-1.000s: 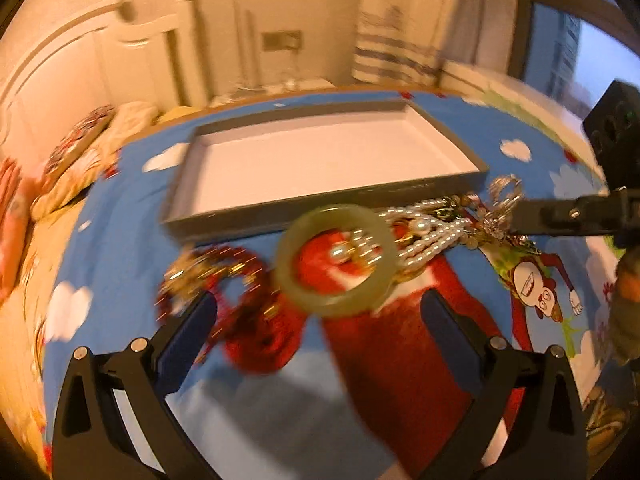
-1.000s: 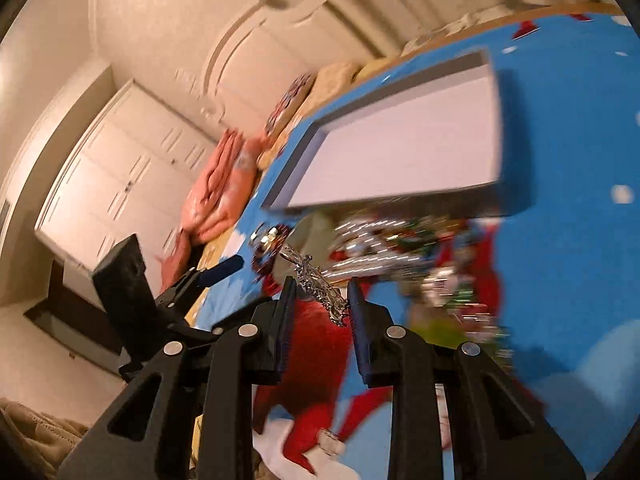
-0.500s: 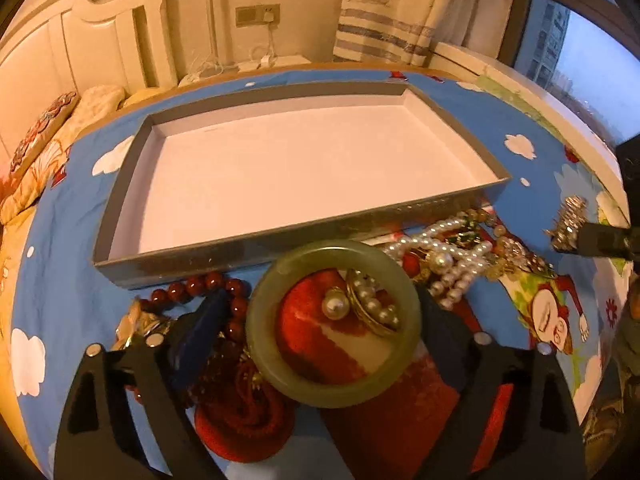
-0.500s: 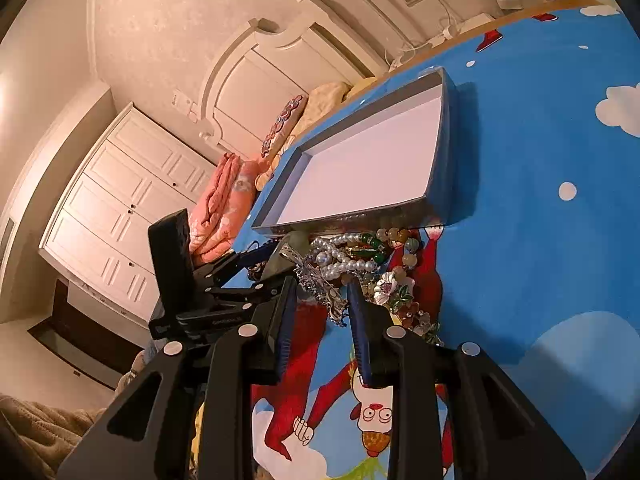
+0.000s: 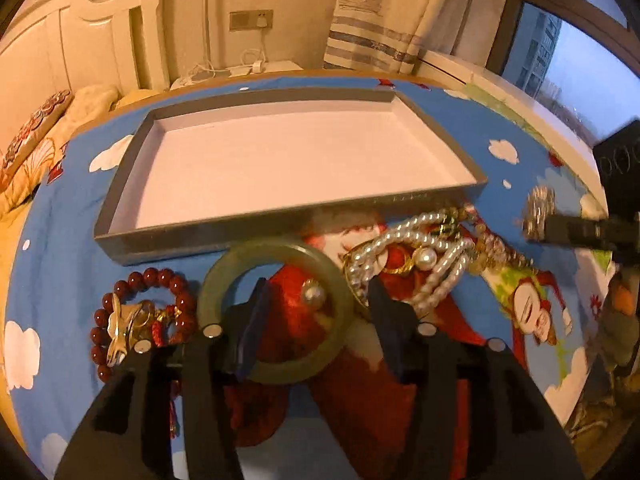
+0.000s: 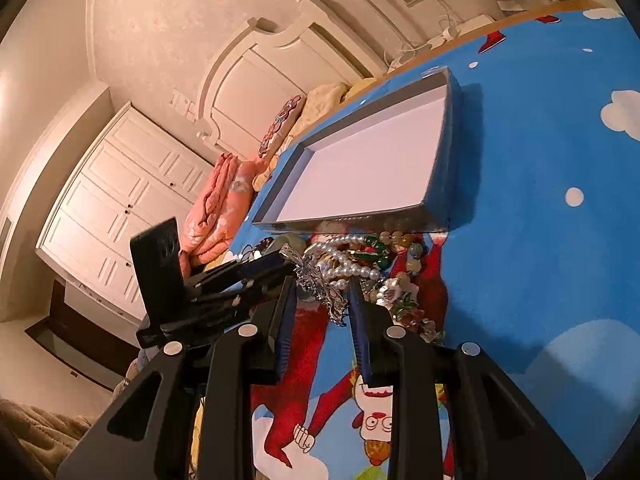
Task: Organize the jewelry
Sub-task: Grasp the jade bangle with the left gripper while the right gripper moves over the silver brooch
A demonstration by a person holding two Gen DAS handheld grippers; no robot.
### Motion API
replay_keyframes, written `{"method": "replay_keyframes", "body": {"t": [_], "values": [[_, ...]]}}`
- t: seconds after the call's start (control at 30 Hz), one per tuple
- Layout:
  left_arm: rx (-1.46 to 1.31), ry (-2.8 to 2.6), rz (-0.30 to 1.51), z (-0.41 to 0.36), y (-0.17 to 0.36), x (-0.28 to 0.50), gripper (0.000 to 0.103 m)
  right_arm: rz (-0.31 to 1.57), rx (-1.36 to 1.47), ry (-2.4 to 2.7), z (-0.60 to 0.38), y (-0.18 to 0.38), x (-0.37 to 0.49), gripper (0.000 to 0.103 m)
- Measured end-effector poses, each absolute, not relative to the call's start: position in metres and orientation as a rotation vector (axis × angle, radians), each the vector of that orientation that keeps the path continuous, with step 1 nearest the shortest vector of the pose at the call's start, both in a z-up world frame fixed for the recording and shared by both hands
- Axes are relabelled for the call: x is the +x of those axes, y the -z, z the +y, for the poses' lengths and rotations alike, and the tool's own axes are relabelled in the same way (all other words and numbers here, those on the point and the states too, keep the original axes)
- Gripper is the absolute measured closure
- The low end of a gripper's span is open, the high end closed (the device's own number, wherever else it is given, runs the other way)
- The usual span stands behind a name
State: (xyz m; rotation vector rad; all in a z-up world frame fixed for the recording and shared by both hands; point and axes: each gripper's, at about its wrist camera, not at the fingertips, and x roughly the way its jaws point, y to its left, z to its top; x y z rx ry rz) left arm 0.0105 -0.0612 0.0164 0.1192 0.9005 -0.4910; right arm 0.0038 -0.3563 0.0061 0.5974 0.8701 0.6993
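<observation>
Beads (image 5: 140,312), dark red, lie at lower left of the left view. Next, the left claw (image 5: 316,320) is closing on the right side of the green bangle (image 5: 276,312) (one finger inside the ring, one outside). Squeeze gently so it won't slip, then lift to the empty tray (image 5: 248,236) above. At far right, the right claw (image 6: 320,300) grips a silver brooch (image 6: 320,284).
</observation>
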Motion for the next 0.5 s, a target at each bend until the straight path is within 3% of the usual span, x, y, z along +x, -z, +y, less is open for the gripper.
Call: {"method": "replay_keyframes", "body": {"t": [0.07,0.23,0.3,0.33,0.37,0.5], "values": [[0.104,0.541,0.910,-0.060,-0.016,0.007,0.073,0.871,0.598,-0.695,-0.357,-0.006,0.005,0.077],[0.141,0.552,0.916,-0.069,-0.015,0.013,0.076,0.884,0.597,-0.692,-0.352,-0.004,0.002,0.077],[0.144,0.543,0.925,-0.068,-0.016,0.015,0.071,0.885,0.594,-0.690,-0.352,-0.006,0.000,0.077],[0.155,0.523,0.922,-0.068,-0.016,0.015,0.058,0.882,0.593,-0.688,-0.353,-0.007,-0.001,0.077],[0.173,0.501,0.915,-0.068,-0.015,0.015,0.052,0.878,0.594,-0.686,-0.355,-0.008,-0.002,0.077],[0.129,0.535,0.947,-0.062,-0.014,0.024,0.049,0.875,0.599,-0.672,-0.357,-0.007,-0.001,0.077]]}}
